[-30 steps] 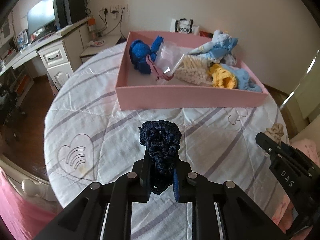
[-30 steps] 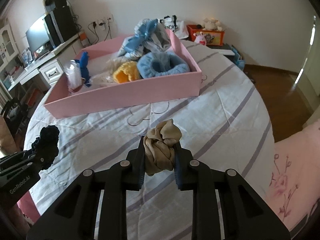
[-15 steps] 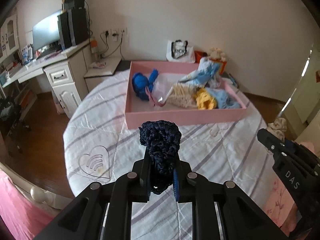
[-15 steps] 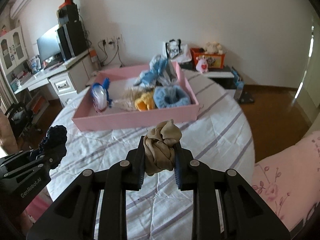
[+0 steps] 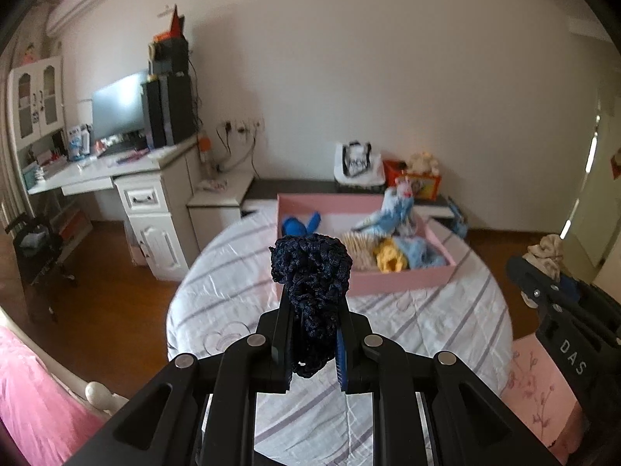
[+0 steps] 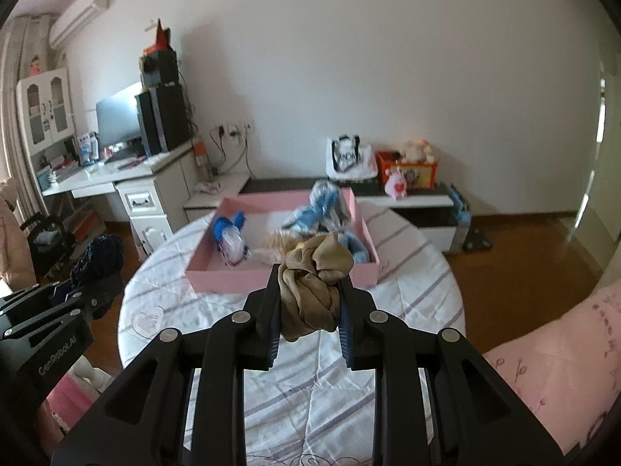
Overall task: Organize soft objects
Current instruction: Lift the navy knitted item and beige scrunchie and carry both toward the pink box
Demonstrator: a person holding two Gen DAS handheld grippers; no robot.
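Note:
My left gripper [image 5: 312, 334] is shut on a dark navy knitted scrunchie [image 5: 312, 272] and holds it high above the round table [image 5: 446, 326]. My right gripper [image 6: 310, 310] is shut on a tan satin scrunchie [image 6: 316, 283], also well above the table [image 6: 411, 291]. A pink tray [image 5: 403, 281] at the table's far side holds several soft items in blue, yellow and cream; it also shows in the right wrist view [image 6: 229, 283]. Each gripper shows in the other's view: the right [image 5: 543, 268] and the left [image 6: 97, 264].
A white desk [image 5: 116, 178] with a monitor and speakers stands at the left. A low cabinet [image 6: 407, 198] with a bag and toys runs along the back wall. Pink bedding [image 6: 562, 357] lies at the right. Wooden floor surrounds the table.
Both grippers have risen and pulled back from the table with their scrunchies held. The tray and table now look smaller and farther away.

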